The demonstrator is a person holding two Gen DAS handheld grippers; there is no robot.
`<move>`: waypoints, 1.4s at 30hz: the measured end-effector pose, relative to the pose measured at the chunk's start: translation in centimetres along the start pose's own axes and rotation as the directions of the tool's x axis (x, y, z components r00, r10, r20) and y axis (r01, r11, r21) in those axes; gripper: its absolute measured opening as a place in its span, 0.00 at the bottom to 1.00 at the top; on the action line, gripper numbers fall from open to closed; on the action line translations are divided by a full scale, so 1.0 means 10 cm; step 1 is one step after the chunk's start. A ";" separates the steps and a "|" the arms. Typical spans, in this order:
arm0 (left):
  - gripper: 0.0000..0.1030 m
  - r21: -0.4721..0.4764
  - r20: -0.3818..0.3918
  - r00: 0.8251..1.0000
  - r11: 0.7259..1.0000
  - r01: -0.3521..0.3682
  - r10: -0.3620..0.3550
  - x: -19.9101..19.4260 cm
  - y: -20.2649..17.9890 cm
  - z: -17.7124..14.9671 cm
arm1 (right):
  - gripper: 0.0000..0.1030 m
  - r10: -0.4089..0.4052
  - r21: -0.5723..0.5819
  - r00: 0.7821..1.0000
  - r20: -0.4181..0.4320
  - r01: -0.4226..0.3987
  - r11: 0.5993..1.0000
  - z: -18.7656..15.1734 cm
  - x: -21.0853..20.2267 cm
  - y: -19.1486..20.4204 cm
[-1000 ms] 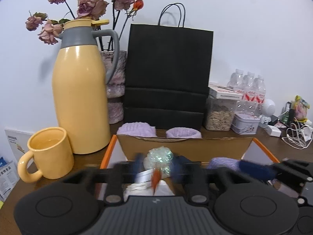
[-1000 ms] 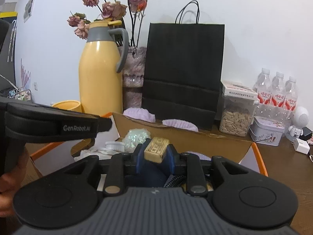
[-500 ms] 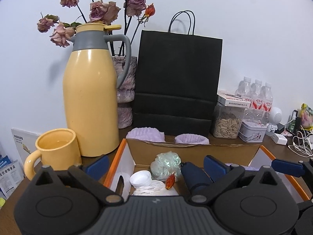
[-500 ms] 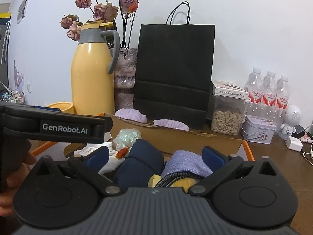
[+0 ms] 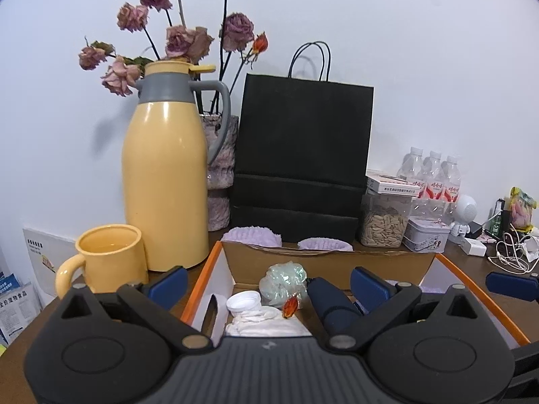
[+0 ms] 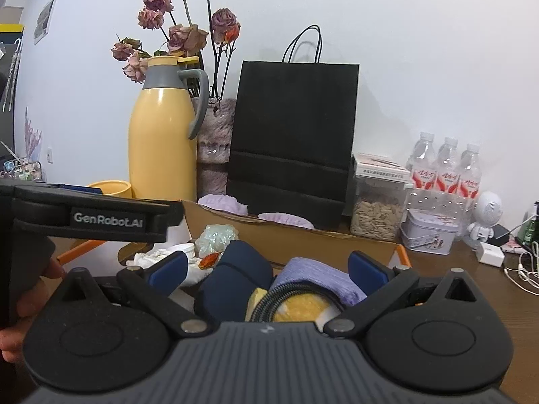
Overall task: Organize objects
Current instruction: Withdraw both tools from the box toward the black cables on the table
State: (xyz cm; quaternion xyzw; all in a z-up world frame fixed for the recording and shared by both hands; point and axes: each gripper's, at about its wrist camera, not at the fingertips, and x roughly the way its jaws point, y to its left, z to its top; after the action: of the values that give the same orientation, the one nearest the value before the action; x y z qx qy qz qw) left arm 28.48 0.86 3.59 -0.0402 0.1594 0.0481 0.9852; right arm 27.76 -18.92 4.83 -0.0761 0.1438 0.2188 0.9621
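Note:
An open cardboard box [image 5: 330,262] with orange-edged flaps sits right below both grippers. It holds a crumpled pale green wrapper [image 5: 284,281], a white cap [image 5: 243,302], white cloth [image 5: 266,321], a small orange candy [image 5: 290,306], a navy roll [image 6: 235,276], purple cloth [image 6: 316,276] and a yellow item under a black cord [image 6: 299,306]. My left gripper [image 5: 269,282] hangs open over the box's left half, holding nothing. Over the right half, my right gripper [image 6: 267,269] is also open and holds nothing. The left gripper's body [image 6: 84,217] fills the right wrist view's left side.
Behind the box stand a yellow jug [image 5: 165,181], a yellow mug [image 5: 107,259], a vase of dried roses [image 5: 220,175], a black paper bag [image 5: 303,155] and two purple slippers [image 5: 252,237]. At the right are a seed jar [image 5: 384,224], a tin [image 5: 426,239], water bottles and cables.
Both grippers opened wide and drew back a little. The left let go of the orange candy, which now lies on the white cloth. The right let go of a small gold block into the box.

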 end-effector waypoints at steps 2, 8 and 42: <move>0.99 0.009 0.004 1.000 1.000 0.003 -0.003 -0.07 0.00 -0.03 | 1.00 -0.007 -0.007 1.000 0.012 0.007 1.000 -0.05 -0.09 0.00; 1.00 0.036 -0.003 1.000 0.999 0.009 -0.009 -0.25 -0.01 -0.15 | 1.00 -0.003 -0.018 0.999 0.033 0.004 1.000 -0.16 -0.34 0.03; 1.00 0.121 -0.187 0.982 0.992 -0.014 0.037 -1.14 0.36 -0.99 | 1.00 0.140 0.033 0.965 -0.221 -0.136 0.990 -0.83 -1.00 0.43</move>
State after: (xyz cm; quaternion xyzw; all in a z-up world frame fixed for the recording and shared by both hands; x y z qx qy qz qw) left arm 14.28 2.52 -2.38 0.0165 0.2553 0.0472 0.9656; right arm 15.20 -20.86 -0.24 -0.0813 0.2576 0.2741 0.9230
